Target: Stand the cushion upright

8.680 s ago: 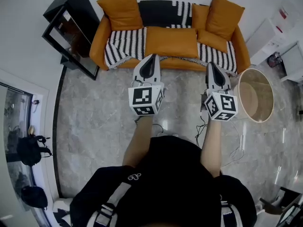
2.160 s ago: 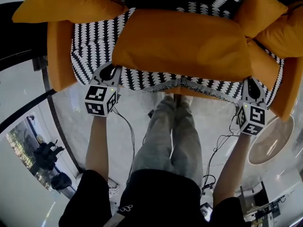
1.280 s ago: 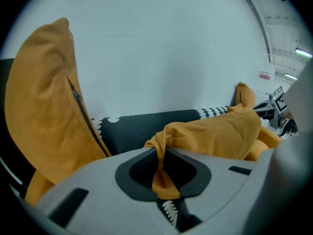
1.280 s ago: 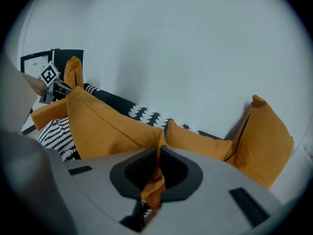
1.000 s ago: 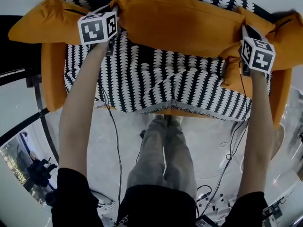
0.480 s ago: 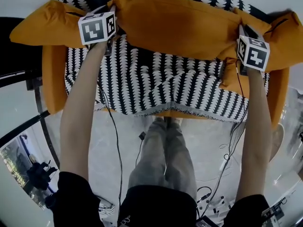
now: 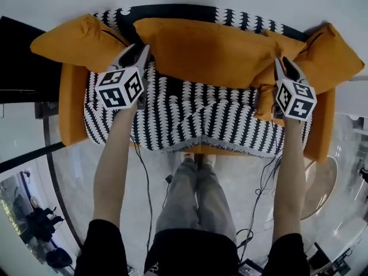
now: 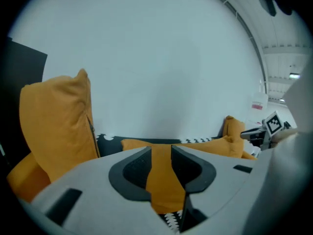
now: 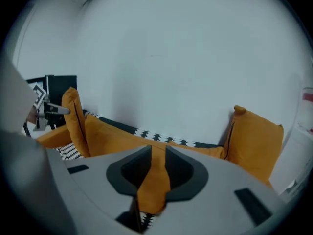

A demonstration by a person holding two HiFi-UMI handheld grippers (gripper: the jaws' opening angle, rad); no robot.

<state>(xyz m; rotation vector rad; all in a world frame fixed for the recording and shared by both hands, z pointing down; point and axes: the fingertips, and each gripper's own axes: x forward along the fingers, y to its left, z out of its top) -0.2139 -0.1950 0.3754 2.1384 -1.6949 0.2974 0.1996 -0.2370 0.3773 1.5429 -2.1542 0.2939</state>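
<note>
The long orange cushion (image 7: 207,50) stands on its long edge against the backrest of the sofa (image 7: 72,108). My left gripper (image 7: 138,52) is at the cushion's left end and my right gripper (image 7: 283,65) at its right end, both a little off it. Both pairs of jaws have just been opening. In the left gripper view the left gripper (image 8: 160,153) stands wide, with the cushion (image 8: 205,148) showing through the gap. In the right gripper view the right gripper (image 9: 157,153) shows a narrower gap with the orange cushion (image 9: 112,136) beyond it.
A black-and-white patterned throw (image 7: 195,114) covers the seat. Square orange cushions lean at the left end (image 7: 75,39) and the right end (image 7: 333,56). A black cabinet (image 7: 23,56) stands at the left, a round table (image 7: 322,183) at the right. The person's legs (image 7: 190,194) and cables are on the floor.
Both grippers let go of the long cushion's ends and drew back from it, jaws now apart. The cushion stays upright against the backrest.
</note>
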